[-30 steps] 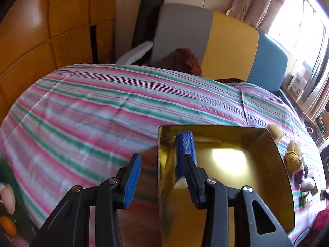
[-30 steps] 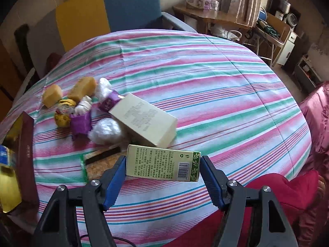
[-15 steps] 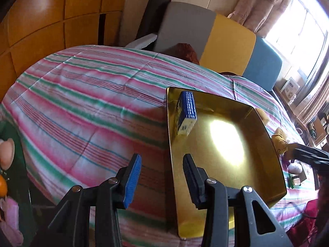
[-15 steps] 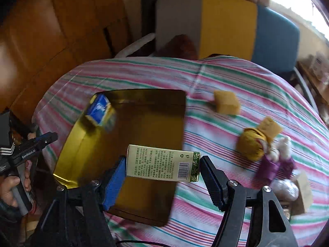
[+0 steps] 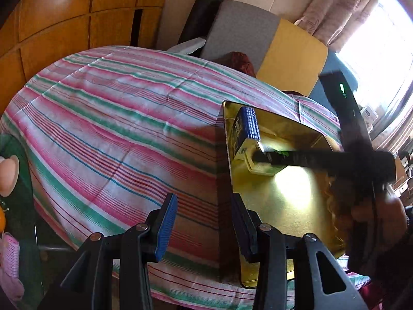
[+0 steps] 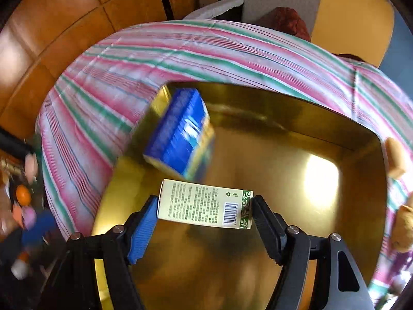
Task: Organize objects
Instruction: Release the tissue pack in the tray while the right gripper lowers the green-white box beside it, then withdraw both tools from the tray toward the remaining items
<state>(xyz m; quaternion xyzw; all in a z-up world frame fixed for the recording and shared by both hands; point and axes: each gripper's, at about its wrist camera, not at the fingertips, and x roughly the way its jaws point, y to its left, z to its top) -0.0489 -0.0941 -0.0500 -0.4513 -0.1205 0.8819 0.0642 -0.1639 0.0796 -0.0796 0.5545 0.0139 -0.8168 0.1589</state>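
A gold tray (image 5: 291, 206) lies on the striped tablecloth (image 5: 116, 129) with a blue box (image 5: 247, 126) at its far left corner. My left gripper (image 5: 202, 222) stands open near the table's front edge. The tray's left wall runs just inside its right finger, and nothing is gripped. My right gripper (image 6: 205, 206) hangs low over the tray (image 6: 322, 134), with a cream box with a green end (image 6: 204, 204) crosswise between its pads. Its jaws are opening, though both pads still touch the box ends. This box (image 5: 260, 166) sits right beside the blue box (image 6: 180, 134).
Yellow sponge-like blocks (image 6: 395, 157) lie on the cloth right of the tray. Grey (image 5: 240, 33) and yellow (image 5: 291, 51) chair backs stand behind the table, against a wood-panelled wall. Small toys (image 6: 23, 193) lie low at the left. A hand (image 5: 374, 206) holds the right gripper.
My right gripper has swung with the cream box from the pile of objects over to the tray and sunk beside the blue box. My left gripper drew back from the tray, then stayed still.
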